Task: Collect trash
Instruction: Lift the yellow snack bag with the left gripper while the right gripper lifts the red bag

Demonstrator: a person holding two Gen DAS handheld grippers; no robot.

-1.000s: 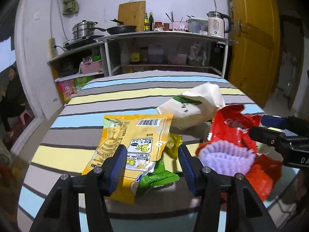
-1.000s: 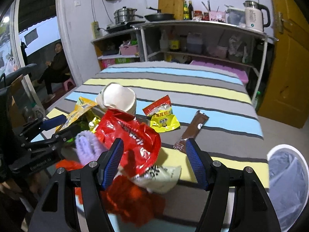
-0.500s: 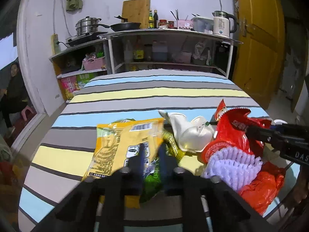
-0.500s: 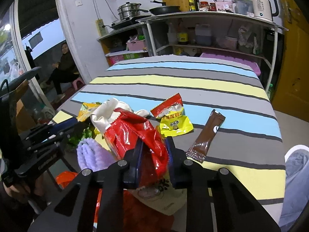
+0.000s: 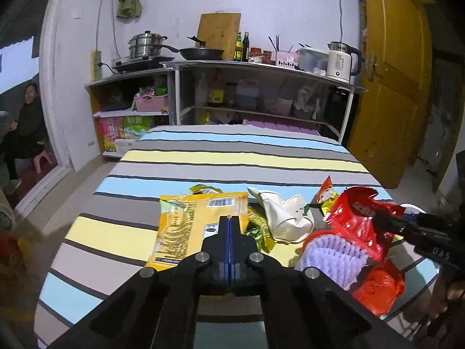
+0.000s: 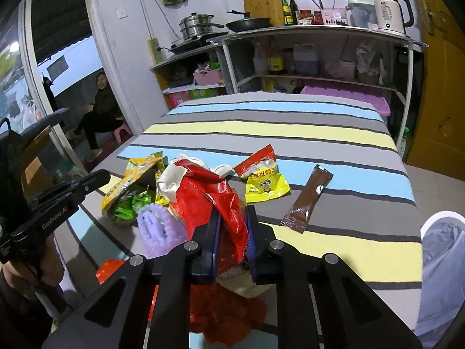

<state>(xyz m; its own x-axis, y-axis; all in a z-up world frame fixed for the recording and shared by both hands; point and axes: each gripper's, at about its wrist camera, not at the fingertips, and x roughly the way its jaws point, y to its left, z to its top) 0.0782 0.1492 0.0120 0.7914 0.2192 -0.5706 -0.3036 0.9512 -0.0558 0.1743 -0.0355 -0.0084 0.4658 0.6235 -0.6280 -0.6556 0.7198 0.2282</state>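
As left hand-held gripper point(image 5: 229, 226) clamps yellow packet point(image 5: 191, 226), right hand-held gripper point(image 6: 232, 226) grips red wrapper point(image 6: 215, 192).

**Trash gathered at the near edge of the striped table**

A large yellow snack bag point(image 5: 189, 226) with a barcode is seen lying flat, its lower right corner pinched. A green wrapper point(image 6: 128, 208) is tucked beside it. A crumpled white paper bag point(image 5: 287, 218) is leaned against a red foil bag point(image 6: 215, 195), which is lifted and creased where it is clamped. A lilac ruffled paper cup point(image 5: 331, 258) is placed just beside it, over an orange-red plastic bag point(image 5: 380, 288). Further off, a red-and-yellow packet point(image 6: 263, 179) and a brown sachet point(image 6: 308, 199) are laid flat, apart from each other.
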